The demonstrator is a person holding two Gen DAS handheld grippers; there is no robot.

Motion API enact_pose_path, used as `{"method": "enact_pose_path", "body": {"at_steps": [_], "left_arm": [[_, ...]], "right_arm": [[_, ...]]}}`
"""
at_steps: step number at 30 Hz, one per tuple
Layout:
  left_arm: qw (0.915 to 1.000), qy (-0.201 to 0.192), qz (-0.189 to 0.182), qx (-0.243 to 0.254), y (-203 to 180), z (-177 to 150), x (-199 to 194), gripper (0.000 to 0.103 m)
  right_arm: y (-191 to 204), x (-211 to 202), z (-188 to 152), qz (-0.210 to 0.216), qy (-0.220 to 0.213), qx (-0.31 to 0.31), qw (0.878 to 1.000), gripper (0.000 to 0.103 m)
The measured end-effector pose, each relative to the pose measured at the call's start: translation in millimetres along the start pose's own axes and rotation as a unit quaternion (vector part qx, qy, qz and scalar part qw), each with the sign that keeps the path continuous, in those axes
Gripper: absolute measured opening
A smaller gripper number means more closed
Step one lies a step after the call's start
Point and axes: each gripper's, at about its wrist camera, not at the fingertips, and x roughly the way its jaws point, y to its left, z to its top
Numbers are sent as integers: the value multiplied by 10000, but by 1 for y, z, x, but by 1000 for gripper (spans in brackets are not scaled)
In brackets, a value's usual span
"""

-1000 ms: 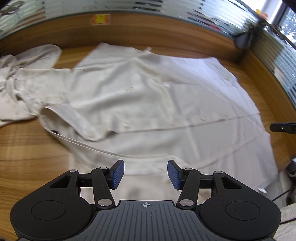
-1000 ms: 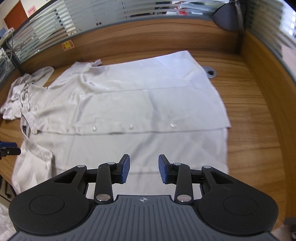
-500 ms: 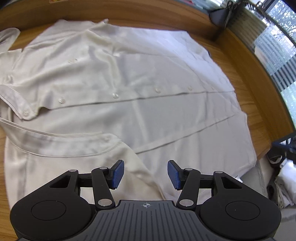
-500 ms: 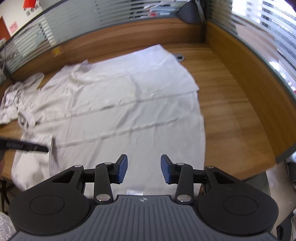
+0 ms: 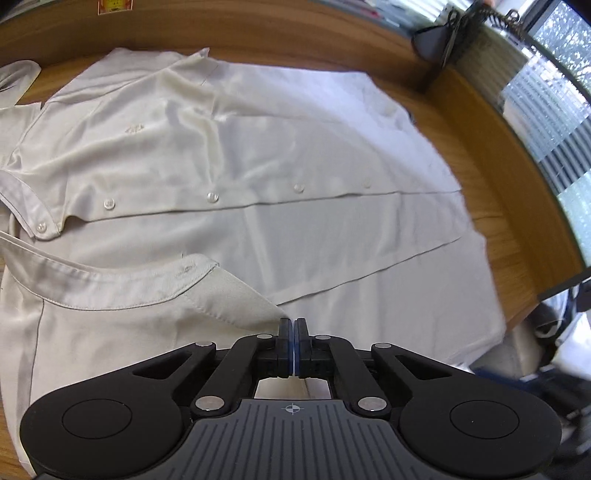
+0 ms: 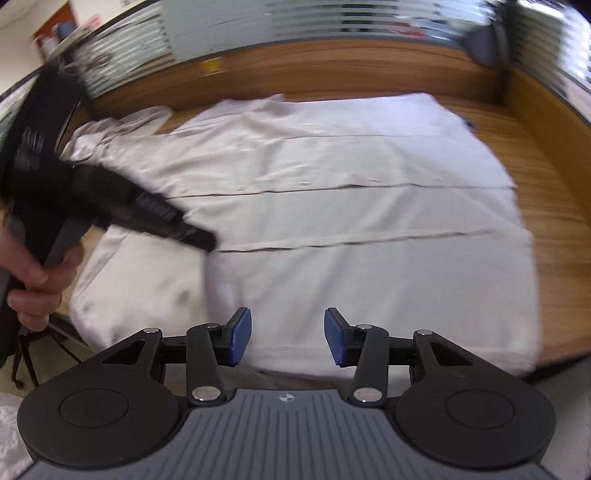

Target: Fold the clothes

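Observation:
A pale short-sleeved button shirt (image 5: 258, 166) lies spread flat on the wooden desk (image 5: 491, 206), collar to the left and hem to the right. My left gripper (image 5: 294, 328) is shut at the shirt's near edge, pinching the fabric where the near sleeve meets the body. In the right wrist view the same shirt (image 6: 332, 221) fills the desk, and the left gripper (image 6: 207, 240) reaches in from the left, held by a hand (image 6: 33, 280). My right gripper (image 6: 288, 341) is open just over the shirt's near edge, with nothing between its blue pads (image 6: 240, 336).
Another pale garment (image 6: 122, 122) lies crumpled at the desk's far left. A raised wooden wall (image 5: 258, 33) topped with frosted glass rims the desk at the back and right. A black lamp (image 5: 432, 40) stands in the far right corner. The desk's near edge (image 6: 554, 354) drops off beside the hem.
My left gripper has dropped to the shirt's near edge by the sleeve and shut on the fabric. The right gripper has swung left along the near edge and stays open.

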Motion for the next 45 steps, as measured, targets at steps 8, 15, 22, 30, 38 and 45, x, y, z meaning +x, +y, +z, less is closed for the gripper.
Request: {"method": "enact_pose_path", "body": {"at_steps": [8, 15, 22, 30, 38, 45], "left_arm": [[9992, -67, -52, -401, 4, 2, -20, 3], [9979, -269, 179, -560, 7, -3, -36, 3], [9934, -772, 665, -533, 6, -4, -62, 2], [9880, -1089, 989, -467, 19, 3, -81, 2], [9944, -378, 684, -712, 38, -6, -51, 12], [9972, 247, 139, -698, 22, -12, -12, 35]], "right_arm": [[64, 40, 11, -98, -131, -615, 9980, 53], [88, 61, 9, -755, -299, -813, 9934, 53], [69, 58, -9, -1593, -461, -638, 9841, 53], [21, 55, -22, -2198, -214, -99, 9753, 53], [7, 37, -35, -1878, -304, 72, 9817, 53], [15, 18, -50, -1402, -364, 92, 9894, 53]]}}
